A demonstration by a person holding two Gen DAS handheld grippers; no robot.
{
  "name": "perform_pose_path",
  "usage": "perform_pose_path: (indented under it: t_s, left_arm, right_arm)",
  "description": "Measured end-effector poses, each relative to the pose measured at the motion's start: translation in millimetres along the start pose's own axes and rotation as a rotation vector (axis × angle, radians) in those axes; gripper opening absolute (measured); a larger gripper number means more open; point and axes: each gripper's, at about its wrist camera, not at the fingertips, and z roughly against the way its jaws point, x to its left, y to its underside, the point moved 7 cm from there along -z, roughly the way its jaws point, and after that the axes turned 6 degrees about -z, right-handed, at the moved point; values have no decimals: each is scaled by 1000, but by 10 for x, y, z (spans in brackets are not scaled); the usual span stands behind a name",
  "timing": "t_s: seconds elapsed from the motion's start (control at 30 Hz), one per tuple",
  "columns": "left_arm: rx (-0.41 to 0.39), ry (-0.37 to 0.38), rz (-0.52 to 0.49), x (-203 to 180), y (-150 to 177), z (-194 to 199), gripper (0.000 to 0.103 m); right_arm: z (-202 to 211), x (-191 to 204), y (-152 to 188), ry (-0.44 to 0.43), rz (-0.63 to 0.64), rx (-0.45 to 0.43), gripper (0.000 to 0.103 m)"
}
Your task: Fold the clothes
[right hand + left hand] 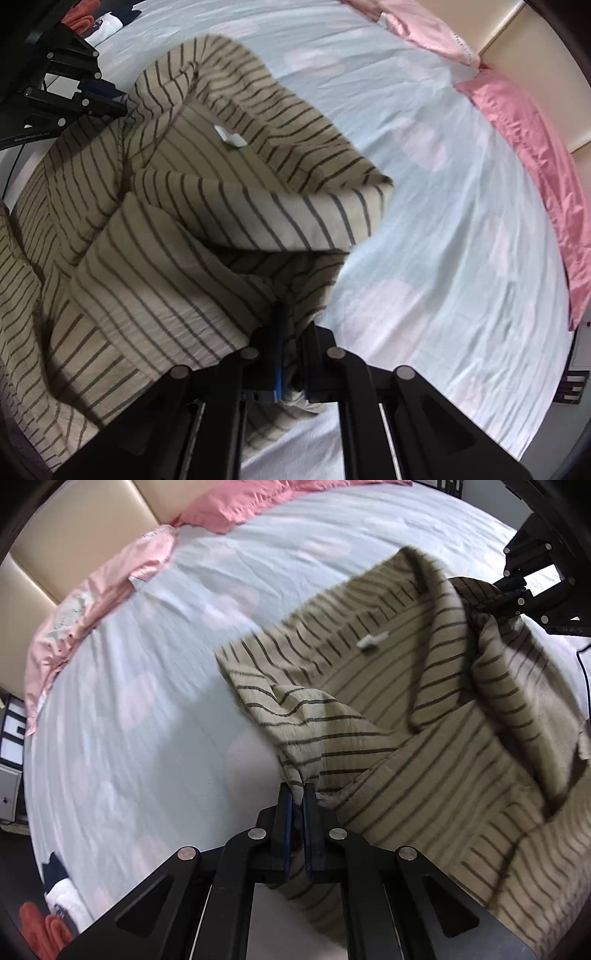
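A beige shirt with dark stripes (424, 716) lies crumpled on the pale blue bed sheet (147, 686), its collar and a white label (371, 640) facing up. My left gripper (298, 788) is shut on the shirt's near left edge, with cloth pinched between the blue pads. In the right wrist view the same shirt (166, 229) bunches up in folds. My right gripper (293, 317) is shut on its right edge, with fabric wrapped around the fingers. Each gripper shows in the other's view: the right gripper (491, 598) and the left gripper (118, 103).
Pink pillows (92, 602) and a beige padded headboard (74, 528) line the far side of the bed. White, dark and red-orange clothes (48, 915) lie at the bed's edge. A black cable (585, 668) runs near the right gripper. Bare sheet (461, 258) lies beyond the shirt.
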Motion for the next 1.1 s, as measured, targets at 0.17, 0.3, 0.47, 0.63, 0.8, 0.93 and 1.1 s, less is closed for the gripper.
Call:
perform_pose_path:
  t_s: [0.17, 0.3, 0.47, 0.63, 0.8, 0.93, 1.1]
  left_arm:
    - [-56, -26, 26, 21, -34, 574, 5]
    - [-124, -46, 42, -71, 95, 1139, 5]
    - [-221, -83, 27, -281, 149, 1814, 4]
    - [-323, -91, 13, -601, 479, 2458, 4]
    - [-369, -74, -34, -1065, 940, 2780, 3]
    - [-302, -61, -95, -1482, 1400, 2527, 3]
    - [-173, -14, -111, -1843, 1823, 1939, 3]
  right_arm:
    - [561, -23, 51, 17, -31, -70, 6]
    - [1097, 97, 153, 36, -22, -138, 6]
    - [1733, 331, 371, 57, -1, -229, 6]
    - [2235, 757, 780, 75, 17, -324, 6]
    - [2539, 1247, 1188, 70, 60, -383, 6]
    - [2533, 1625, 1661, 57, 106, -370, 6]
    - [2046, 1971, 2136, -9, 100, -263, 6]
